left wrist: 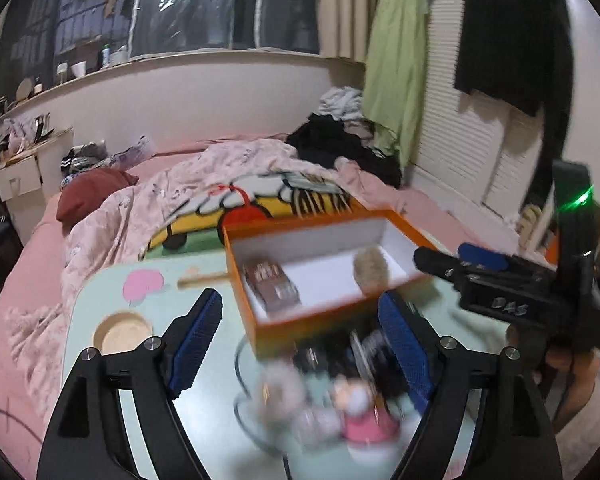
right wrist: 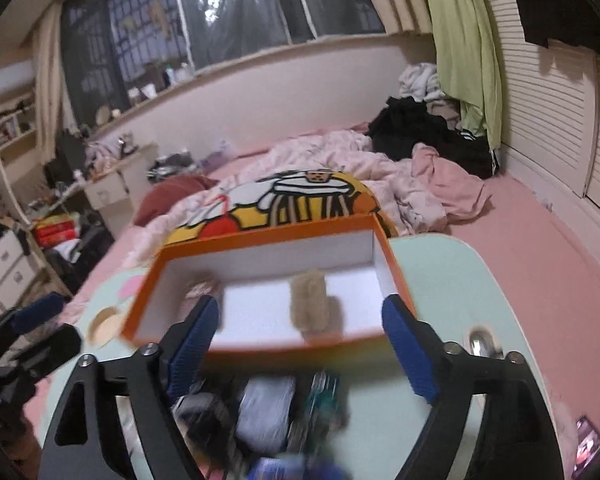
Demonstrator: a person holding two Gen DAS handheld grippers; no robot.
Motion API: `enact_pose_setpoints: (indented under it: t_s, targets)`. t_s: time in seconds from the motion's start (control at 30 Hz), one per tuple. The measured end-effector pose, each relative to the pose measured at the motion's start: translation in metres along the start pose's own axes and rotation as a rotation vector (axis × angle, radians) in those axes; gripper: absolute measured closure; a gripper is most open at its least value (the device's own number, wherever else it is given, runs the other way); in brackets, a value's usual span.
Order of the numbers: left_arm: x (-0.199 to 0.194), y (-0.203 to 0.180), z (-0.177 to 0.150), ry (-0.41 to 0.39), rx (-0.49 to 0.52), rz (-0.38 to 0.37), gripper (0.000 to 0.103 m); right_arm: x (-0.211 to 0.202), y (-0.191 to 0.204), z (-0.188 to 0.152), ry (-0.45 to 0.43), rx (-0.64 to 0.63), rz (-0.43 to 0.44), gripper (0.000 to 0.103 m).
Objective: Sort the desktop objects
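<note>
Both grippers stand over the pale green desk [left wrist: 204, 412], jaws wide, nothing between them. Left gripper [left wrist: 300, 344] hangs above the near clutter; right gripper [right wrist: 300, 344] likewise, pointing toward the orange box [right wrist: 392, 256].

Orange box sits at the far middle of the desk, open, white inside. In it: a brown toy car [left wrist: 271, 285] at the left end and a tan fuzzy thing [right wrist: 309, 300] toward the right. Both look already sorted.

Still unsorted, near edge: a blurred heap: a pink-and-white figure [left wrist: 360, 412], a clear roundish item [left wrist: 278, 390], dark pieces and what may be a grey pouch [right wrist: 265, 412]. Too smeared to name surely.

Risks, as I judge them:
- Heap is tight; closing on one piece may drag or pinch a neighbour.
- The two grippers are close together; the right one shows just beside the left one's right finger. Both reaching into the same pile could knock together.
- Near wall of the box stands between heap and interior; a low carry may catch the rim and shove the box.
- A thin cable [left wrist: 238, 364] loops on the desk by the heap; it could snag.

Around: a round wooden dish [left wrist: 121, 330] at the desk's left, rumpled bed behind.
</note>
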State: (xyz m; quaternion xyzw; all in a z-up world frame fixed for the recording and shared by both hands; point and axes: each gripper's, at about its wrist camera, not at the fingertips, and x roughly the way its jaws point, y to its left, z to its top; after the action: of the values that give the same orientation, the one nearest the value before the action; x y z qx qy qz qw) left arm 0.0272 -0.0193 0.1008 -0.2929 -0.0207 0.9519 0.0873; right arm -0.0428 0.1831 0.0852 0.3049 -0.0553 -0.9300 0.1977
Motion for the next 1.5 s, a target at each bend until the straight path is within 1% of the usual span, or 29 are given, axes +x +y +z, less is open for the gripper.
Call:
enact_pose_setpoints:
  t_s: [0.07,0.1,0.2,0.27,0.3,0.33,0.37,0.4,0.43,0.47,0.5,0.53,0.57,0.63,0.73,1.0,1.5]
  targets:
    - [-0.009,-0.005,-0.025,0.024,0.012,0.019,0.023,-0.024,0.004,-0.02,-0.008,-0.034,0.022,0.015]
    - [-0.011,-0.009,-0.041,0.051,0.027,0.032,0.023,-0.033,0.006,-0.032,-0.005,-0.054,0.023,0.015]
    - [-0.013,-0.018,-0.078,0.12,0.067,0.072,0.023,-0.052,0.007,-0.063,0.038,-0.096,0.027,0.015]
    - [-0.009,-0.02,-0.095,0.149,0.063,0.098,0.023,-0.059,0.005,-0.085,0.07,-0.117,0.017,0.015]
    - [-0.005,-0.019,-0.102,0.168,0.034,0.103,0.023,-0.061,0.004,-0.094,0.081,-0.129,-0.006,0.014]
    - [0.002,-0.017,-0.11,0.201,0.002,0.102,0.023,-0.061,0.004,-0.105,0.097,-0.144,-0.052,0.013]
    - [0.01,-0.016,-0.115,0.235,-0.019,0.103,0.02,-0.06,0.003,-0.114,0.11,-0.152,-0.077,0.012]
    - [0.009,-0.018,-0.115,0.217,-0.012,0.129,0.02,-0.055,0.001,-0.122,0.134,-0.158,-0.087,0.012]
    - [0.011,-0.018,-0.115,0.226,-0.014,0.136,0.019,-0.05,0.001,-0.128,0.162,-0.163,-0.09,0.012]
    - [0.014,-0.02,-0.115,0.235,0.004,0.148,0.017,-0.041,0.001,-0.135,0.208,-0.172,-0.093,0.012]
    - [0.015,-0.021,-0.115,0.239,0.012,0.15,0.016,-0.032,-0.002,-0.138,0.254,-0.162,-0.081,0.005]
    - [0.014,-0.021,-0.117,0.235,0.011,0.149,0.014,-0.027,-0.004,-0.137,0.261,-0.16,-0.092,0.0]
    - [0.014,-0.019,-0.119,0.229,0.006,0.154,0.011,-0.022,-0.007,-0.136,0.271,-0.153,-0.095,0.0]
    - [0.014,-0.018,-0.12,0.223,-0.004,0.163,0.008,-0.021,-0.008,-0.135,0.262,-0.16,-0.092,0.0]
    - [0.014,-0.02,-0.12,0.221,-0.002,0.167,0.006,-0.022,-0.011,-0.135,0.253,-0.159,-0.093,0.0]
    - [0.014,-0.02,-0.119,0.222,-0.003,0.167,0.005,-0.022,-0.01,-0.137,0.236,-0.168,-0.086,0.0]
    - [0.015,-0.02,-0.119,0.221,-0.003,0.166,0.005,-0.023,-0.009,-0.137,0.233,-0.17,-0.084,0.0]
